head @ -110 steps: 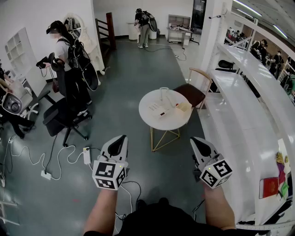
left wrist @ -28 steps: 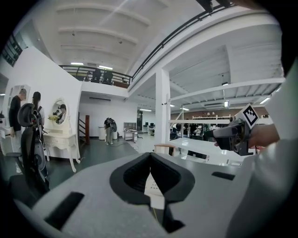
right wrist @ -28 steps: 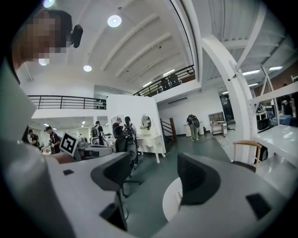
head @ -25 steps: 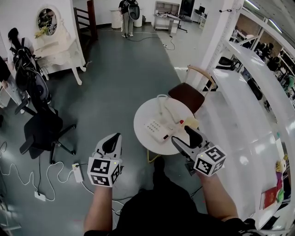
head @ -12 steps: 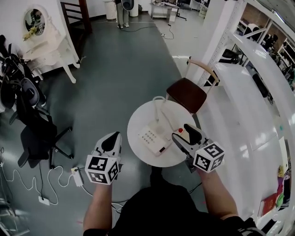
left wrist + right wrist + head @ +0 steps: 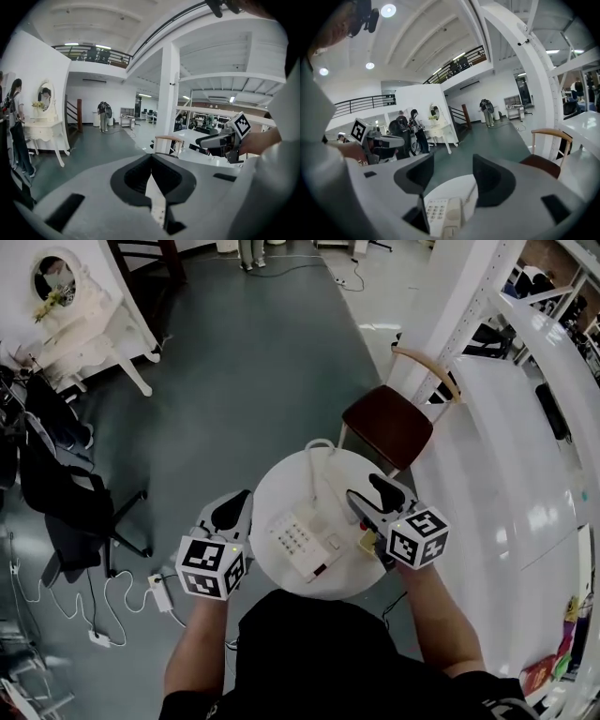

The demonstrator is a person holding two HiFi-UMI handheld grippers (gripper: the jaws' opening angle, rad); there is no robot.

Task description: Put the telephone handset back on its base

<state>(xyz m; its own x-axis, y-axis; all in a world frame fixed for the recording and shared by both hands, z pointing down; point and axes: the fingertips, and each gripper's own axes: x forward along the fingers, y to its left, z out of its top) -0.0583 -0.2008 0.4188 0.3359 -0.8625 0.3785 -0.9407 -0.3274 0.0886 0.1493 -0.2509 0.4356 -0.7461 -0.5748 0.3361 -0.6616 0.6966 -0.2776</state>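
Observation:
A white telephone (image 6: 298, 542) with a keypad lies on the round white table (image 6: 281, 486). In the right gripper view the handset (image 6: 452, 213) lies along the right of the keypad (image 6: 435, 211); whether it is seated I cannot tell. A white cord (image 6: 319, 465) runs from the phone to the far rim. My right gripper (image 6: 368, 489) hovers over the table's right side. It is open, its jaws have just been closing, and nothing is between them (image 6: 450, 164). My left gripper (image 6: 234, 504) is at the table's left edge, with its jaws together (image 6: 151, 161).
A chair with a brown seat (image 6: 386, 427) stands just beyond the table. White shelving (image 6: 525, 427) runs along the right. A black office chair (image 6: 56, 493) and a power strip (image 6: 157, 592) are on the floor at left. A small yellow item (image 6: 367, 540) lies by the right gripper.
The table has come closer and now lies right below me. Both grippers moved forward and down to it, the right over its right side, the left to its left edge.

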